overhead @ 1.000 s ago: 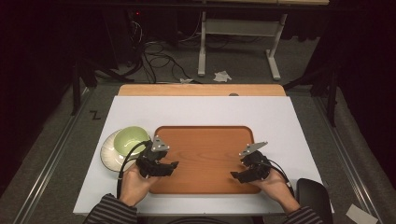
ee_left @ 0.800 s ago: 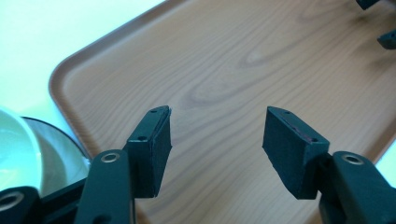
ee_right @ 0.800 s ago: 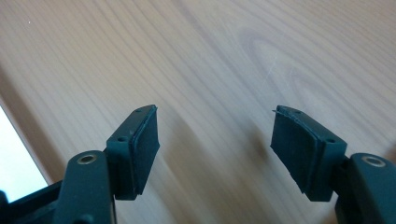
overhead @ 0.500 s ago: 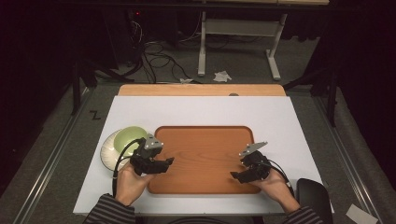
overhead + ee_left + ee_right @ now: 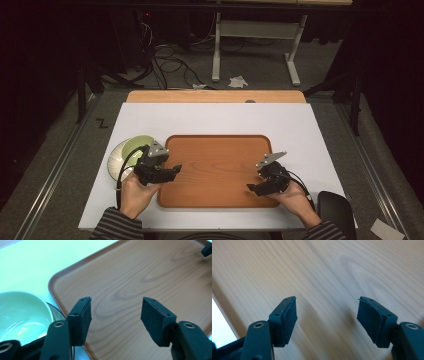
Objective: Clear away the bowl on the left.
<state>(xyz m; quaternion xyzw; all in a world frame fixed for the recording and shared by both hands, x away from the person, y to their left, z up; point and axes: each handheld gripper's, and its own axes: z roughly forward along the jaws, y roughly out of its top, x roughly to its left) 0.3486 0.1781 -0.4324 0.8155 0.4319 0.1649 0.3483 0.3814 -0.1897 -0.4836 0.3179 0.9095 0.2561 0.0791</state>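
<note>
Nearest the camera, two striped sleeves came up from the bottom edge of the high view, and two hands with them – one gripper apiece. The left gripper [image 5: 172,170] hung over the near-left corner of the wooden tray [image 5: 220,150], its jaws spread wide with nothing between them; in the left gripper view the same gripper [image 5: 115,312] showed its two black pads well apart above bare wood grain, the tray's [image 5: 56,277] rounded corner just beyond. The right gripper [image 5: 251,188] sat over the tray's near-right part, jaws also parted and empty – the right gripper view confirmed it, the gripper [image 5: 327,315] open above the tray [image 5: 337,270], whose near edge and a strip of white showed at the lower left.

One tray, then, lying flat on the white table top [image 5: 220,117], centred and close to the person's side. Nothing lay on it.

Just left of the tray stood one pale green bowl [image 5: 135,146] on one white plate [image 5: 116,160], the plate's rim close beside the tray's left edge; whether they touched could not be told. In the left gripper view the bowl [image 5: 22,312] sat at the lower left, beside the left pad.

Farther back, one strip of bare wooden table edge [image 5: 215,96] ran along the far side. Beyond it, on the grey floor, lay a tangle of black cables [image 5: 170,60], one crumpled white scrap [image 5: 238,81] and the white legs of a stand [image 5: 255,50].
</note>
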